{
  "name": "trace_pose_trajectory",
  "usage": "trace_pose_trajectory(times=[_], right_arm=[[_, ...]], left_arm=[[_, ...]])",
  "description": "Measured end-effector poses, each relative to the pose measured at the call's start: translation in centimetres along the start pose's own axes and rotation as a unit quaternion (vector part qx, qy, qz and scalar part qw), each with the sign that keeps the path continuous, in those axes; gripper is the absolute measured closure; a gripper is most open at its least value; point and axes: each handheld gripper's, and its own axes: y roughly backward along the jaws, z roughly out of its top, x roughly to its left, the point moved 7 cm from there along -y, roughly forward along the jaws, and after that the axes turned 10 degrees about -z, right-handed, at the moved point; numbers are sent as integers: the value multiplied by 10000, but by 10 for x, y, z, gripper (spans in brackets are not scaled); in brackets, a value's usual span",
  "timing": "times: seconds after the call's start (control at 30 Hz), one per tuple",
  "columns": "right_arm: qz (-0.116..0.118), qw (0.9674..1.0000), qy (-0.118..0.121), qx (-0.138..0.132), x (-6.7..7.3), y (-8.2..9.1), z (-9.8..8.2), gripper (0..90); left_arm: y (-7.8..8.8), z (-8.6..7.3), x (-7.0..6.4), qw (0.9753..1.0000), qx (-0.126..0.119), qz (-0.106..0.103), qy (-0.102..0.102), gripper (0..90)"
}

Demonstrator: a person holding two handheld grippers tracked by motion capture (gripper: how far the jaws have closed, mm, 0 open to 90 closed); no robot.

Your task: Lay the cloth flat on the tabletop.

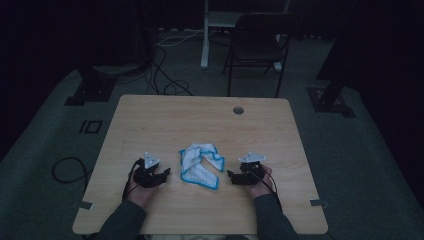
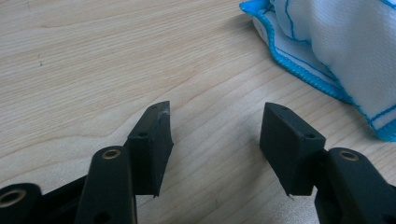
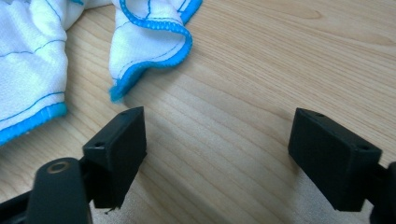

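Note:
A crumpled white cloth with a blue hem [image 1: 201, 165] lies on the wooden table [image 1: 200, 120] between my two hands. My left gripper [image 1: 166, 172] rests on the table just left of it, jaws open with bare wood between them [image 2: 215, 135]; the cloth [image 2: 336, 46] shows at the upper right of the left gripper view. My right gripper [image 1: 230, 174] sits just right of the cloth, pointing at it, jaws wide open and empty [image 3: 217, 140]. In the right gripper view a folded corner of the cloth [image 3: 144, 42] lies ahead of the left jaw.
A round cable hole [image 1: 238, 110] sits near the table's far edge. Beyond the table stand a dark chair [image 1: 255, 45] and a white stand leg [image 1: 205, 35]. Cables [image 1: 165, 75] trail over the floor at the left. The room is dim.

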Motion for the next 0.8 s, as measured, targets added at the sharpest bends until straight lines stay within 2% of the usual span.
trace_pose_trajectory(times=[0.03, 0.07, 0.1, 0.13, 0.17, 0.3, 0.37, 0.47, 0.57, 0.67, 0.8], right_arm=[[-15, 10000, -10, -8, -1, 1, 0, 304], [-15, 10000, -10, -8, -1, 1, 0, 304], [-33, 10000, -30, -27, -2, 2, 1, 386], [-33, 10000, -30, -27, -2, 2, 1, 386], [-49, 10000, -39, -25, -3, 3, 1, 425], [-46, 10000, -22, -45, -3, 2, 2, 446], [-61, 10000, -29, -47, -5, 2, 2, 480], [-70, 10000, -19, -33, -7, 2, 2, 503], [-100, 9999, 44, -113, -7, 5, 4, 529], [-91, 9993, 167, -324, 0, 10, 10, 567], [-37, 9989, 188, -423, 6, 13, 14, 578]], left_arm=[[0, 0, 0, 10000, -3, -13, -14, 458], [0, 0, 0, 10000, -3, -13, -14, 458], [0, 0, 0, 10000, -2, -12, -20, 458], [0, 0, 0, 10000, -2, -12, -20, 458], [0, 0, 0, 10000, 5, -19, -29, 459], [-2, 2, 0, 10000, -2, -55, -48, 464], [-2, 2, -1, 10000, -7, -65, -60, 507], [-3, 4, 0, 10000, 0, -34, -7, 537], [-3, 6, 2, 9999, -30, -51, 139, 560], [-5, 7, 4, 9998, -28, -65, 164, 570], [-7, 10, 4, 9999, 4, -65, 136, 570]])
